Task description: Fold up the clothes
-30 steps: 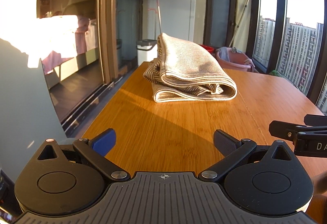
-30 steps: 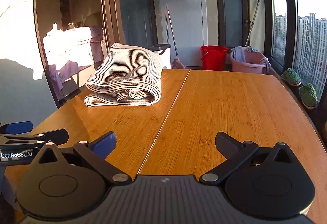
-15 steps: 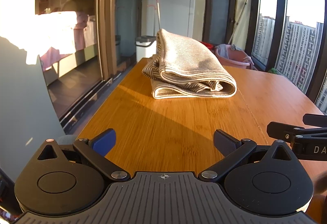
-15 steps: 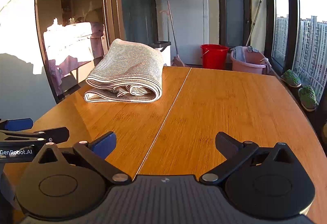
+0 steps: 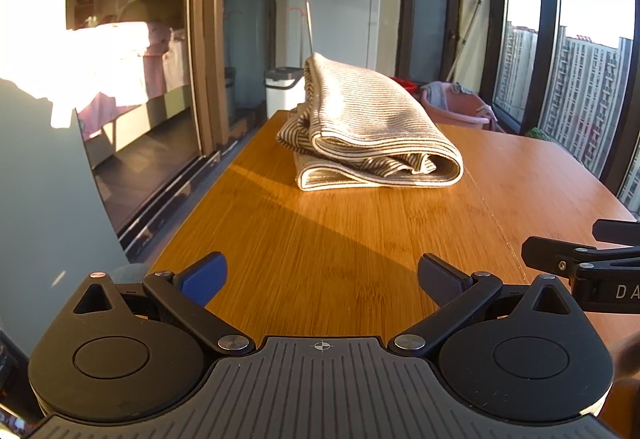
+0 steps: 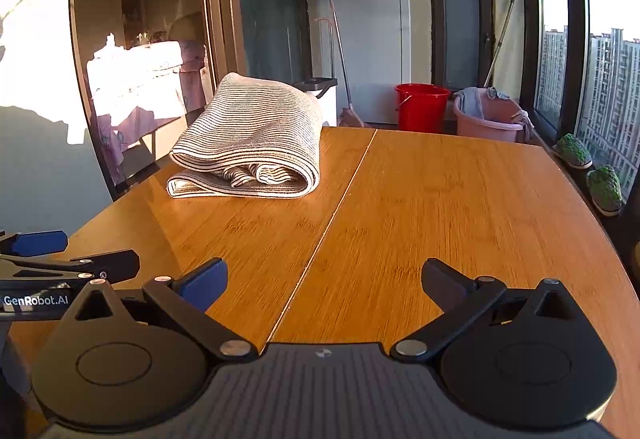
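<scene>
A striped beige garment (image 5: pixel 372 135) lies folded in a thick bundle at the far left of the wooden table (image 5: pixel 320 239); the right wrist view shows the same garment (image 6: pixel 252 143) left of the table's centre seam. My left gripper (image 5: pixel 322 277) hovers open over the near table edge, well short of the cloth, with nothing between its fingers. My right gripper (image 6: pixel 324 281) is open too, empty, over the seam. Each gripper shows at the side of the other's view: the right gripper (image 5: pixel 560 251) and the left gripper (image 6: pixel 72 255).
A red bucket (image 6: pixel 422 107) and a pink basin (image 6: pixel 490 117) with cloth stand on the floor beyond the table. A white bin (image 5: pixel 284 89) sits behind the garment. Sliding glass doors are on the left, windows on the right, two green slippers (image 6: pixel 588 175) on the sill.
Both views have tilted slightly, so the garment sits a little lower in frame. Both grippers stay open and the garment has not moved.
</scene>
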